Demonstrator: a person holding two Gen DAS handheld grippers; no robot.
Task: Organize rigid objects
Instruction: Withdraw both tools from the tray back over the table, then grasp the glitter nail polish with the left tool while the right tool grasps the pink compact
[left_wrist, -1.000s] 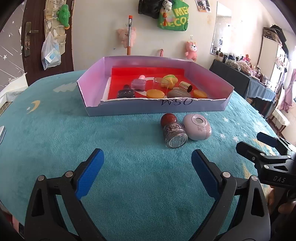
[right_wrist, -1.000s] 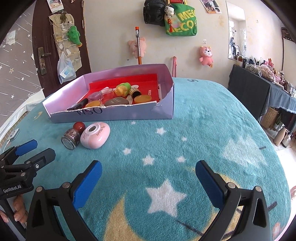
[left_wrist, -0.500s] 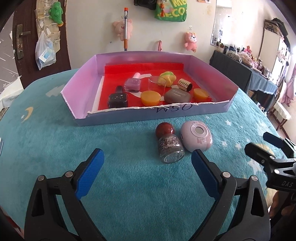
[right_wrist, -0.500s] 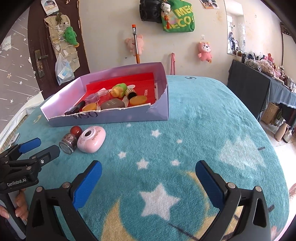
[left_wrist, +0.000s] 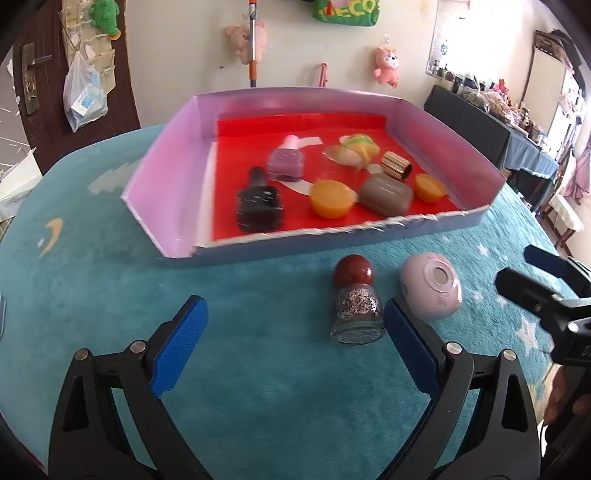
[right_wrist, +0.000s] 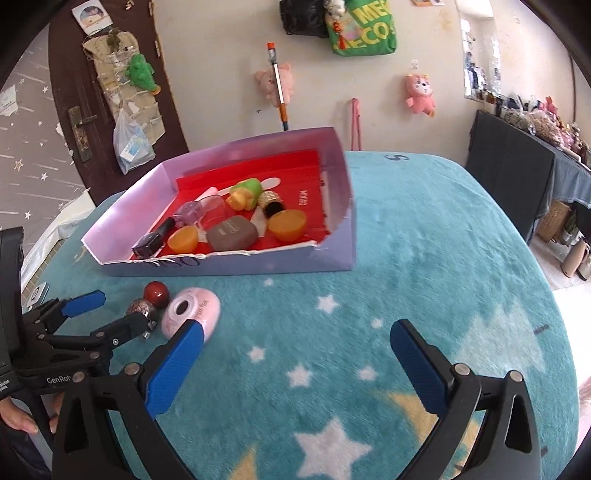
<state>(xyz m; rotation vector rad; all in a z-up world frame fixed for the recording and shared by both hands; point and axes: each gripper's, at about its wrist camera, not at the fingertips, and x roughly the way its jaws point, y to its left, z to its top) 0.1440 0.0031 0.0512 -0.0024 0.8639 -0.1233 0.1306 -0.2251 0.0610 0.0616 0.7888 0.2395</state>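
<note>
A glitter bottle with a round red cap (left_wrist: 355, 306) lies on its side on the teal cloth, just in front of the purple box. A pink oval case (left_wrist: 430, 290) lies right beside it. My left gripper (left_wrist: 295, 334) is open; its right finger (left_wrist: 410, 343) sits close beside the bottle's base, and the bottle lies just ahead of the gap. In the right wrist view the bottle (right_wrist: 146, 304) and pink case (right_wrist: 192, 312) lie front left, with the left gripper (right_wrist: 109, 314) at the bottle. My right gripper (right_wrist: 295, 352) is open and holds nothing; its left fingertip (right_wrist: 179, 350) is near the case.
The purple box (left_wrist: 166, 177) with a red floor holds nail polish bottles, orange lids, a brown case, a gold cap and a green-yellow toy. Its front wall is low and torn. The right gripper (left_wrist: 526, 271) shows at the right edge. Star-patterned teal cloth (right_wrist: 424, 266) covers the table.
My left gripper moved forward and down towards the bottle, which now lies by its right finger. My right gripper shifted left, closer to the pink case.
</note>
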